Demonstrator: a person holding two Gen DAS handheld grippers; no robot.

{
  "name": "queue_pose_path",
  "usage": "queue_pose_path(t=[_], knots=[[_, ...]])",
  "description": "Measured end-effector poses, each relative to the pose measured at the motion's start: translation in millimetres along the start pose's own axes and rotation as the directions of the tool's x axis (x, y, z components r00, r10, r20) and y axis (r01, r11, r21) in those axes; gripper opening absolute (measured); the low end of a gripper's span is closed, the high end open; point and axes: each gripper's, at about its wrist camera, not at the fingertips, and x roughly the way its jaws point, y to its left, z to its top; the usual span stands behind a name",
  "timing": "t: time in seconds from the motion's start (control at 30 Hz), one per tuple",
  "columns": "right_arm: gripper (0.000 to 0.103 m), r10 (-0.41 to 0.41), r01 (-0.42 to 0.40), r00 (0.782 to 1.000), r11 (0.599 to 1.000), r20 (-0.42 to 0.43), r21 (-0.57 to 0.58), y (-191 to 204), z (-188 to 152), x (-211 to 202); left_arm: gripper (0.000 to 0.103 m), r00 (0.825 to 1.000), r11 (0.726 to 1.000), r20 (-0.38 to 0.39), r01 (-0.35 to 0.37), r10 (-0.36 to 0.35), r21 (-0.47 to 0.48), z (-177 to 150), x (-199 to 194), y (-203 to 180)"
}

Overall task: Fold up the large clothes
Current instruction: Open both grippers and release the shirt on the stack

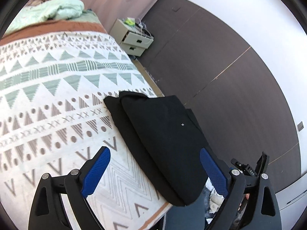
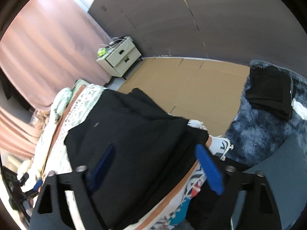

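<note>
A black garment [image 1: 161, 140] lies folded into a thick rectangle at the edge of the bed, on a white blanket with a grey geometric pattern [image 1: 57, 99]. My left gripper [image 1: 155, 159] is open above it, blue pads apart, holding nothing. In the right wrist view the same black garment [image 2: 130, 134] lies on the bed edge. My right gripper [image 2: 155, 157] is open over it, empty, one blue pad [image 2: 209, 170] beyond the garment's edge. Part of the other gripper [image 1: 249, 168] shows at the lower right of the left wrist view.
A cream two-drawer nightstand [image 2: 120, 57] stands by pink curtains [image 2: 48, 44]. A mint quilt [image 1: 57, 9] is bunched at the bed's far end. A fluffy blue-grey rug [image 2: 259, 134] on the floor carries another folded black garment [image 2: 270, 90]. Cardboard sheets [image 2: 182, 84] cover the floor.
</note>
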Motion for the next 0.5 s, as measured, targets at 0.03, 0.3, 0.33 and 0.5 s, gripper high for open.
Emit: queue_pose_path(t=[0.03, 0.3, 0.33, 0.5], knots=[[0.096, -0.004, 0.004, 1.0, 1.0, 0.005, -0.008, 4.4, -2.4, -6.8, 0.095, 1.0, 1.0, 0.01, 0.0, 0.0, 0.01, -1.7, -10.1, -2.3], [0.102, 0.009, -0.007, 0.999, 0.999, 0.047, -0.046, 38.2, -25.4, -63.3, 0.103, 0.995, 0.998, 0.1, -0.017, 0.011, 0.063, -17.5, -91.2, -10.3], [0.102, 0.019, -0.016, 0.999, 0.999, 0.049, -0.047, 40.1, -28.2, -67.1, 0.103, 0.993, 0.997, 0.12, -0.024, 0.016, 0.068, -19.9, -103.4, -10.3], [0.102, 0.017, -0.011, 0.997, 0.997, 0.075, -0.081, 59.9, -45.6, -92.3, 0.103, 0.985, 0.995, 0.168, -0.059, 0.045, 0.08, -34.7, -155.4, -4.1]])
